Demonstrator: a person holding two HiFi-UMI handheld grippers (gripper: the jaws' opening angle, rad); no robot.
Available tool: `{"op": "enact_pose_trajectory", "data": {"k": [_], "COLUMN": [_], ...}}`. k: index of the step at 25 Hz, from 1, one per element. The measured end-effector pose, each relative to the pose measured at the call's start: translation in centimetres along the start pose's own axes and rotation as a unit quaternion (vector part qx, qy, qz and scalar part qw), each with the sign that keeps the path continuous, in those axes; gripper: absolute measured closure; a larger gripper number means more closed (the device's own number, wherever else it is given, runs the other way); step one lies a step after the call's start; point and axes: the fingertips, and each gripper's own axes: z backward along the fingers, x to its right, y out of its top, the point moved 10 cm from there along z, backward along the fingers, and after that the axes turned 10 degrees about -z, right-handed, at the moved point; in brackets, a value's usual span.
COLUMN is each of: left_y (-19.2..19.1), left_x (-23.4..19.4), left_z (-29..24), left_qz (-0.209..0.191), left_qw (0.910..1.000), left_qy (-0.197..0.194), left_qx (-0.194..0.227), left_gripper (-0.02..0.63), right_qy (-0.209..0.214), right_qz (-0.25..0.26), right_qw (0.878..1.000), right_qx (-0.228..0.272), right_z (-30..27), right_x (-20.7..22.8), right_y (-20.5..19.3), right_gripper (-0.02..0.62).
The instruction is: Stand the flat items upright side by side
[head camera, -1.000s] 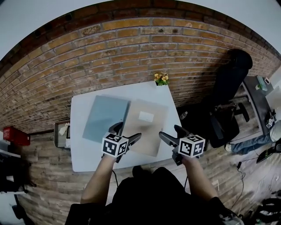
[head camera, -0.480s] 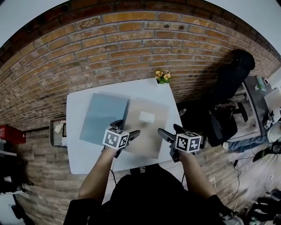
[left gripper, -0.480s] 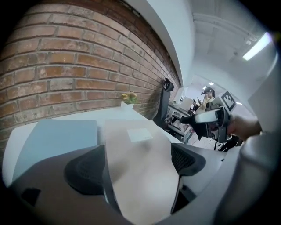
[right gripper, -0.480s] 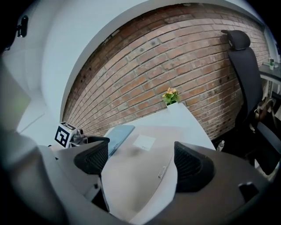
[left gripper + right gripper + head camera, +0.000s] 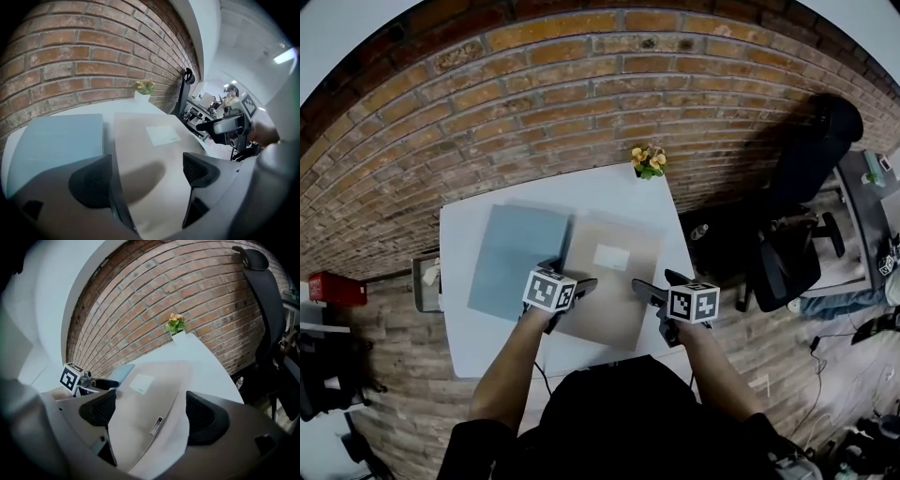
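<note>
Both flat items lie flat on the white worktop (image 5: pixel 465 337), neither upright. The blue folder (image 5: pixel 511 258) is on the left and the tan envelope (image 5: pixel 614 300) on the right, their long edges just beside each other. The envelope carries a white label (image 5: pixel 611 256) towards its far end. My right gripper view also shows a small sticker (image 5: pixel 157 425) by its right edge.

Left claw (image 5: pixel 570 277): jaws apart, nothing clamped. It hangs over the near left part of the envelope, close to the seam with the folder. In the left gripper view the tan surface fills the gap between the jaws, with a shadow on it. I cannot tell whether the tips touch the paper.

Right claw (image 5: pixel 659 284): jaws wide apart, nothing clamped. It sits over the envelope's near right edge, with tan paper and a strip of white worktop between the jaws.

Surroundings: a small potted plant (image 5: pixel 648 161) stands at the far right corner of the worktop, against the brick wall (image 5: pixel 581 94) and well apart from both items. A black chair (image 5: pixel 797 225) stands on the floor off the right side. A bottle (image 5: pixel 698 232) lies on the floor between the chair and the worktop. A red box (image 5: pixel 336 289) sits far left.
</note>
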Motion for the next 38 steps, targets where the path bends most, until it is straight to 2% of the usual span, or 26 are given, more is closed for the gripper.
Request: {"op": "enact_pose_trajectory", "data": {"k": [6, 9, 11, 15, 20, 24, 27, 32, 38], "left_y": [0.5, 0.8, 1.0, 1.8, 2.6, 2.9, 2.7, 3.2, 4.2], "left_x": [-0.4, -0.1, 0.2, 1.5, 3.4, 4.4, 4.1, 3.3, 1.7], "left_z": [-1.6, -2.0, -2.3, -3.0, -4.3, -5.7, -6.8, -7.6, -8.3], "left_qz": [-0.017, -0.029, -0.026, -0.011, -0.017, -0.046, -0.051, -0.043, 0.02], "left_qw": [0.999, 0.9977, 0.9977, 0.9984, 0.996, 0.9909, 0.9872, 0.9829, 0.9826], "left_qy": [-0.008, 0.001, 0.002, -0.033, -0.075, -0.101, -0.116, -0.15, -0.172], "left_qx": [-0.041, -0.061, -0.062, -0.045, -0.045, -0.076, -0.097, -0.097, -0.065], "left_gripper": [0.112, 0.112, 0.112, 0.114, 0.123, 0.143, 0.143, 0.141, 0.141], "right_qy": [0.003, 0.003, 0.003, -0.021, -0.048, -0.066, -0.07, -0.066, -0.039], "right_qz": [-0.018, -0.023, -0.026, -0.043, -0.058, -0.051, -0.047, -0.045, -0.085], "right_qw": [0.999, 0.999, 0.999, 0.998, 0.997, 0.996, 0.996, 0.996, 0.994], "right_qx": [-0.028, -0.041, -0.048, -0.047, -0.03, -0.02, -0.019, -0.037, -0.064], "right_z": [-1.7, -2.4, -2.5, -2.1, -0.3, 0.5, 0.3, -0.5, -1.5], "right_x": [1.4, 1.9, 2.2, 3.4, 5.7, 7.2, 7.7, 8.7, 9.6], "right_y": [-0.5, -0.8, -0.9, -0.5, 0.8, 2.1, 2.6, 2.7, 2.6], "right_gripper": [0.114, 0.117, 0.12, 0.13, 0.137, 0.143, 0.161, 0.169, 0.149]}}
